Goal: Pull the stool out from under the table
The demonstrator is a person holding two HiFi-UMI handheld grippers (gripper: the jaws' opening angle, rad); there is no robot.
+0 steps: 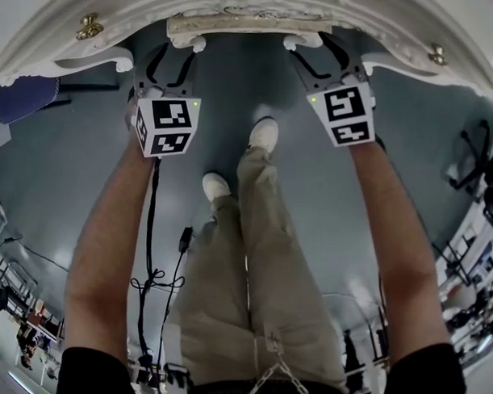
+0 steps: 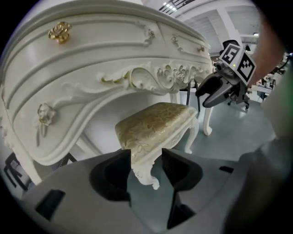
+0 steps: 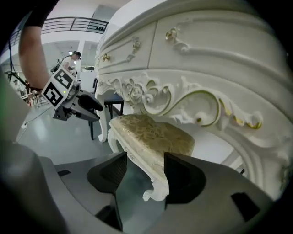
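A small white carved stool [image 2: 155, 123] with a gold patterned seat stands tucked under the ornate white table [image 2: 91, 59]. In the head view only its front rail [image 1: 248, 24] and two curled feet show under the table's edge [image 1: 403, 45]. My left gripper [image 1: 173, 61] is open at the stool's left front corner, whose leg [image 2: 146, 171] shows in the gap between the jaws of my left gripper [image 2: 146, 155]. My right gripper [image 1: 322, 56] is open at the right front corner; the leg [image 3: 155, 189] shows between the jaws of my right gripper [image 3: 145, 160]. I see neither pair of pads pressing on the stool.
The person's legs and white shoes [image 1: 263, 135] stand on the grey floor [image 1: 84, 182] just in front of the stool. A black cable [image 1: 155, 228] hangs by the left arm. The table's drawers carry gold handles [image 2: 59, 32]. Dark chairs and desks stand at the room's edges.
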